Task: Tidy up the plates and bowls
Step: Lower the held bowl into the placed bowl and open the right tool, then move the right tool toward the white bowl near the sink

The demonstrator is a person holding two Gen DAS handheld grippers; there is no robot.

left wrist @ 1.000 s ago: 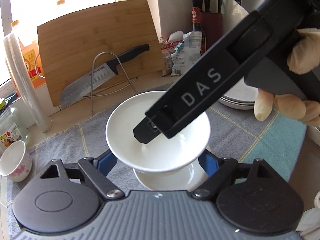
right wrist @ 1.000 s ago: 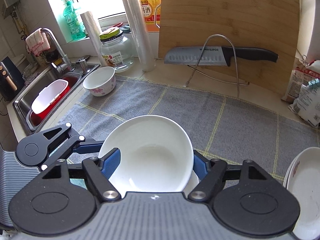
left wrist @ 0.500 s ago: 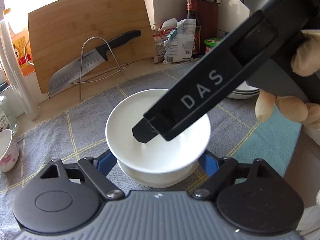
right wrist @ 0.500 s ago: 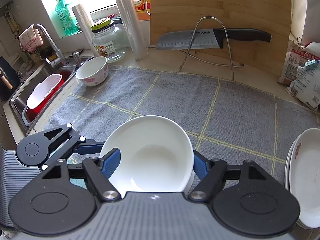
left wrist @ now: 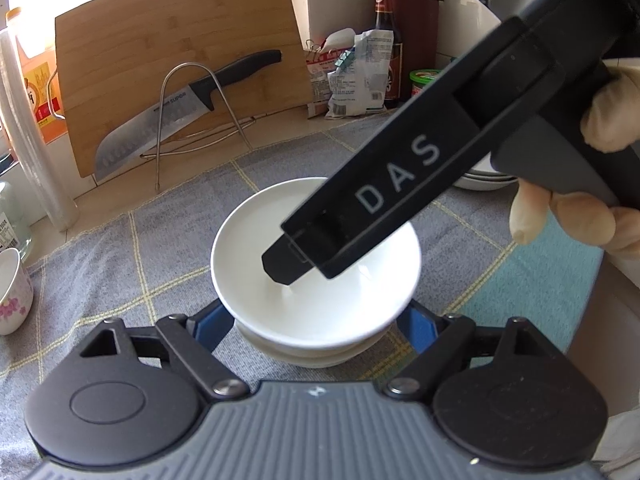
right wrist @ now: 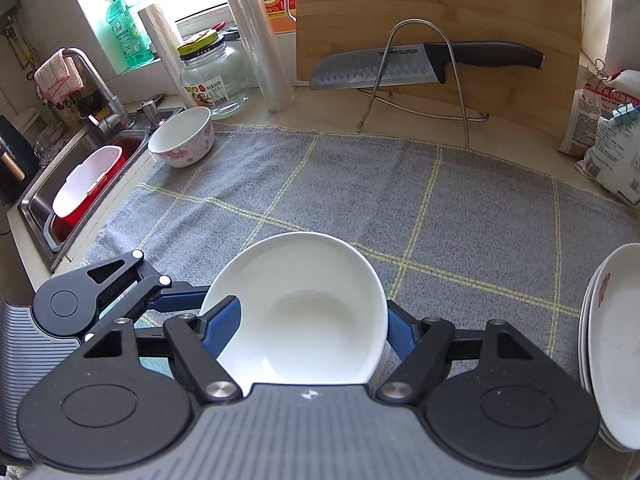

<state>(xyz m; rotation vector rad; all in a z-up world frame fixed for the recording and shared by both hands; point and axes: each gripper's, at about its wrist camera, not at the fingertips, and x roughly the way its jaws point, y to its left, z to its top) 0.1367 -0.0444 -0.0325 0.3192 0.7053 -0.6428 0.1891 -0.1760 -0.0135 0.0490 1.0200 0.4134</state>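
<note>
Left wrist view: a white bowl (left wrist: pixel 316 300) is seen clamped between the blue pads of the left gripper (left wrist: pixel 316 320), jaws partly closed, apparently nested on a second bowl (left wrist: pixel 320 354) over the grey checked towel (left wrist: pixel 120 260). From the other side, the same bowl is gripped by the right gripper (right wrist: pixel 308 326). A plate stack (right wrist: pixel 612 344) is seen nearby.

Home kitchen — sink (right wrist: pixel 60 184), knife (right wrist: pixel 404 66)
</note>
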